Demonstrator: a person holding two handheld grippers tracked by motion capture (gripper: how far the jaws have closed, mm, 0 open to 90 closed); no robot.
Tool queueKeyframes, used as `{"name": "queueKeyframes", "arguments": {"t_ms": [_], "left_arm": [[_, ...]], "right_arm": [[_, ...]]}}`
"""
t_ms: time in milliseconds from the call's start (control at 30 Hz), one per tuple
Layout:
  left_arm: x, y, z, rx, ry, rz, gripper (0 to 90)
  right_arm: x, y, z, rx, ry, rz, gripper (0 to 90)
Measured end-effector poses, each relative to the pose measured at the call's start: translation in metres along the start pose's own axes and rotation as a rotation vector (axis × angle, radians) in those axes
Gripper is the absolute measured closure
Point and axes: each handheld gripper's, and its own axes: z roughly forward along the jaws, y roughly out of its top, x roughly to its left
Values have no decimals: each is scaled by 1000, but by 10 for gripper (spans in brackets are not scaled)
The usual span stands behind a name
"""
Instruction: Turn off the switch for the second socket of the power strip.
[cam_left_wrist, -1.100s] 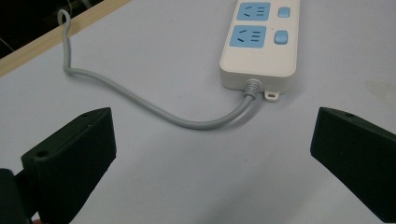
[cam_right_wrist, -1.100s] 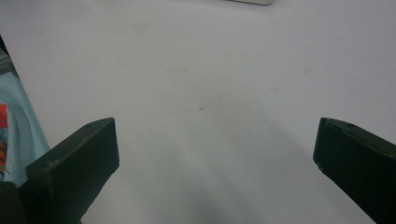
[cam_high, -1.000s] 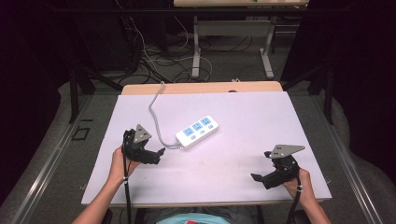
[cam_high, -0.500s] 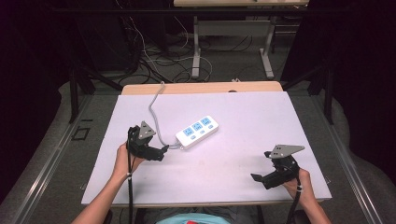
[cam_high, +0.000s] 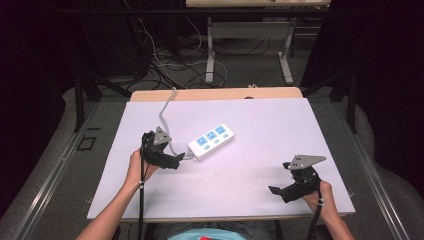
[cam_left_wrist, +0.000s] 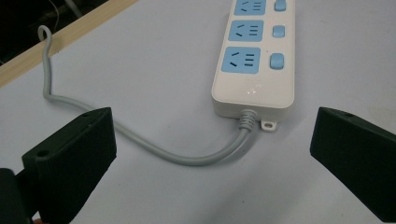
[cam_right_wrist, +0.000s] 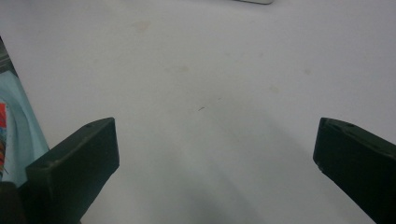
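Observation:
A white power strip (cam_high: 211, 141) with three blue sockets lies near the middle of the white table top (cam_high: 270, 125). Its grey cable (cam_high: 164, 116) curls off over the table's far edge. My left gripper (cam_high: 176, 160) is open just left of the strip's cable end. In the left gripper view the strip (cam_left_wrist: 254, 60) and its cable (cam_left_wrist: 140, 140) lie ahead between the spread jaws, with nothing gripped at the left gripper (cam_left_wrist: 212, 149). My right gripper (cam_high: 276, 191) is open low over bare table at the front right. The right gripper view shows only table surface around the right gripper (cam_right_wrist: 215, 154).
A wooden strip (cam_high: 215, 94) runs along the table's far edge. Beyond it the floor holds loose cables (cam_high: 165, 70) and another table's legs (cam_high: 210, 55). The person's light blue shirt (cam_high: 210, 234) is at the near edge.
My left gripper has moved right and slightly forward, closer to the power strip's cable end. The right gripper has stayed where it was.

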Motion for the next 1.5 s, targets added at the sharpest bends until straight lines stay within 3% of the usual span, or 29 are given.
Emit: {"name": "queueKeyframes", "arguments": {"t_ms": [100,200,333,1000,1100,1167,1500], "left_arm": [[1,3,3,-3,-3,7,6],[0,5,6,-19,-12,-13,7],[1,8,8,-3,-17,-4,7],[3,22,27,-18,-29,-12,9],[6,25,27,1,-45,-1,9],[5,25,30,-6,-39,-19,9],[7,32,38,1,-49,-20,9]], "right_arm": [[0,0,0,6,2,-1,0],[0,0,0,-2,0,1,0],[0,0,0,2,0,0,0],[0,0,0,-1,-1,1,0],[0,0,0,0,0,2,0],[0,0,0,14,4,-1,0],[0,0,0,-1,-2,-2,0]]}}
